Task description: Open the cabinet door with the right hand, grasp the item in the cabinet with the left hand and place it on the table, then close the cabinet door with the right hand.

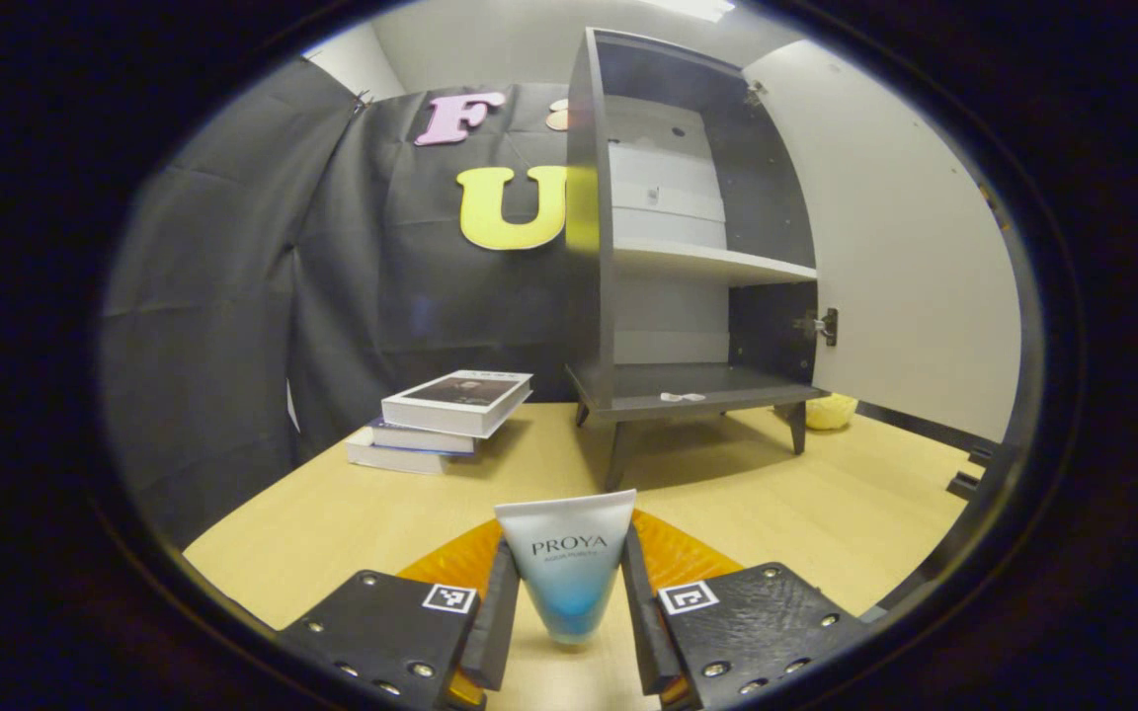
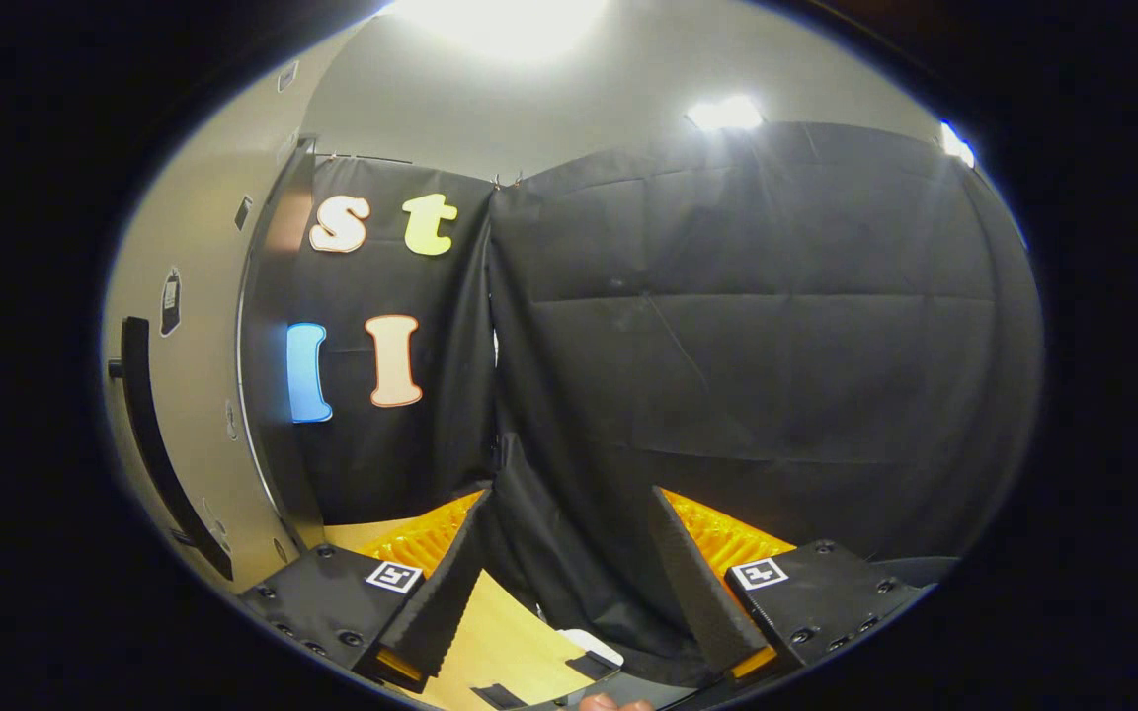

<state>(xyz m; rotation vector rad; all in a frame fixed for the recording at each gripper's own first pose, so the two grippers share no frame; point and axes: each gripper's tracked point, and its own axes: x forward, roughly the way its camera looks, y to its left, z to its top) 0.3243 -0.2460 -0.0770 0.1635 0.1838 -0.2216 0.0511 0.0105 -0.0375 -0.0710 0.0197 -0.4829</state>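
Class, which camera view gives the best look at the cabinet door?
The left gripper view: the cabinet door stands swung wide open, its inner face and hinge plain. The right gripper view catches just its outer face and dark handle at the left edge.

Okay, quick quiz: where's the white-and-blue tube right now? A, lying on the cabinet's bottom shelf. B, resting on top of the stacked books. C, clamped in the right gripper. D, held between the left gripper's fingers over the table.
D: in the left gripper view the tube stands between the left gripper fingers, both pressing its sides, above the wooden table.
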